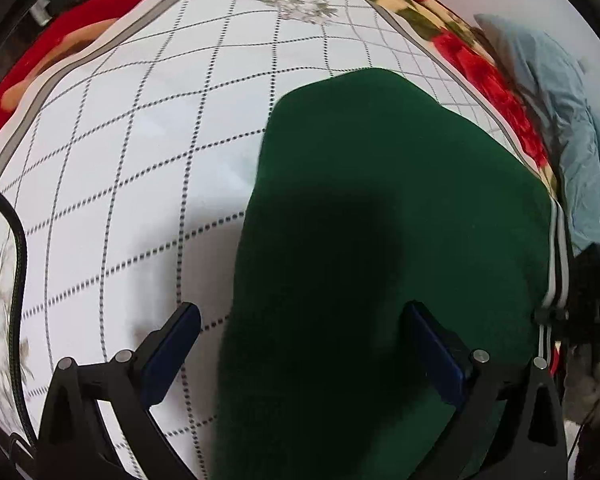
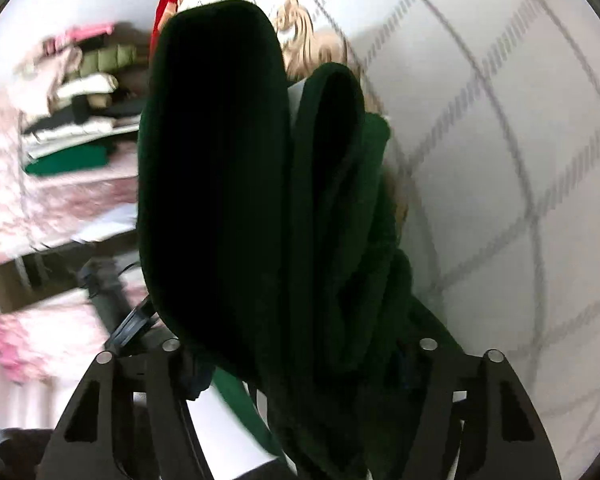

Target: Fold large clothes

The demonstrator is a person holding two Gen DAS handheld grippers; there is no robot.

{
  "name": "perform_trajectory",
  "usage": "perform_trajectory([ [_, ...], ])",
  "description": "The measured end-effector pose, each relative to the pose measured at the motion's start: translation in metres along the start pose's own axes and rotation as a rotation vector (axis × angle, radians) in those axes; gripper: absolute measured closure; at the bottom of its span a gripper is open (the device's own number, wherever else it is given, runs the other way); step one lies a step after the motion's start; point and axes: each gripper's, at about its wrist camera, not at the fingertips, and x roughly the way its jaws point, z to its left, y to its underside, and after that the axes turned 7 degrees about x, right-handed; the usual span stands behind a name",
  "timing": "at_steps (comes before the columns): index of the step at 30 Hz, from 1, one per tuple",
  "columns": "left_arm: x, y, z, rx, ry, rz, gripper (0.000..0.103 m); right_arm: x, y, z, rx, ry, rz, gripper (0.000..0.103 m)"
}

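Left view: the left claw (image 1: 300,344) is hanging released, fingers wide apart, over the green garment (image 1: 380,220) lying on the checked bed cover (image 1: 140,140). Right view: the right claw (image 2: 296,356) is sitting parted with the garment's folds (image 2: 220,160) bunched between; whether its pads are pressing, I cannot tell. Best be squaring edges before creasing.

A folded garment (image 1: 380,240) lies on the quilted bedcover (image 1: 140,140), ahead of the left gripper (image 1: 300,332); a clothes stack (image 2: 76,112) sits left of the right gripper (image 2: 296,344).
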Motion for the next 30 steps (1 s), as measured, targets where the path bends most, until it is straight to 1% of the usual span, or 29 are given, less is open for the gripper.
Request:
perform_trajectory([
  [1,0.002,-0.004,0.000,0.023,0.016,0.014,0.000,-0.002,0.005,-0.004,0.005,0.007,-0.001,0.035],
  [2,0.005,-0.007,-0.001,0.042,0.029,0.023,0.000,-0.002,0.010,-0.008,0.005,0.042,-0.013,0.029],
  [3,0.008,-0.009,-0.002,0.061,0.041,0.030,0.000,0.000,0.014,-0.013,0.002,0.081,-0.041,0.019],
  [4,0.013,-0.013,-0.003,0.080,0.063,0.034,0.000,0.002,0.016,-0.019,0.007,0.099,-0.075,0.012],
  [6,0.021,-0.019,-0.002,0.081,0.128,0.038,0.000,0.007,0.015,-0.030,0.042,0.058,-0.103,0.001],
  [7,0.025,-0.023,-0.003,0.080,0.163,0.041,0.000,0.011,0.015,-0.031,0.058,0.048,-0.118,0.000],
  [9,0.023,-0.026,-0.008,0.110,0.161,0.028,0.000,0.016,0.017,-0.027,0.073,0.035,-0.131,0.000],
  [10,0.021,-0.028,-0.012,0.132,0.157,0.015,0.000,0.016,0.018,-0.024,0.074,0.037,-0.136,0.001],
  [12,0.013,-0.033,-0.017,0.162,0.146,-0.007,0.000,0.013,0.018,-0.021,0.088,0.021,-0.141,0.021],
  [13,0.007,-0.036,-0.019,0.169,0.150,-0.014,0.000,0.009,0.019,-0.020,0.104,-0.001,-0.145,0.026],
  [14,0.004,-0.037,-0.020,0.172,0.159,-0.017,0.001,0.005,0.020,-0.018,0.107,-0.012,-0.148,0.033],
  [15,-0.001,-0.042,-0.023,0.173,0.174,-0.019,0.001,0.001,0.021,-0.014,0.107,-0.018,-0.154,0.037],
  [18,-0.015,-0.055,-0.036,0.211,0.192,-0.028,0.001,-0.013,0.022,0.000,0.111,-0.037,-0.178,0.043],
  [21,-0.025,-0.070,-0.052,0.242,0.208,-0.036,0.002,-0.035,0.015,0.011,0.105,-0.058,-0.209,0.045],
  [25,-0.034,-0.094,-0.064,0.260,0.224,-0.056,0.002,-0.075,-0.003,0.022,0.096,-0.079,-0.250,0.046],
  [28,-0.035,-0.124,-0.079,0.259,0.237,-0.070,0.003,-0.108,-0.025,0.026,0.087,-0.082,-0.269,0.046],
  [30,-0.036,-0.148,-0.094,0.267,0.240,-0.086,0.003,-0.129,-0.048,0.031,0.088,-0.090,-0.284,0.046],
])
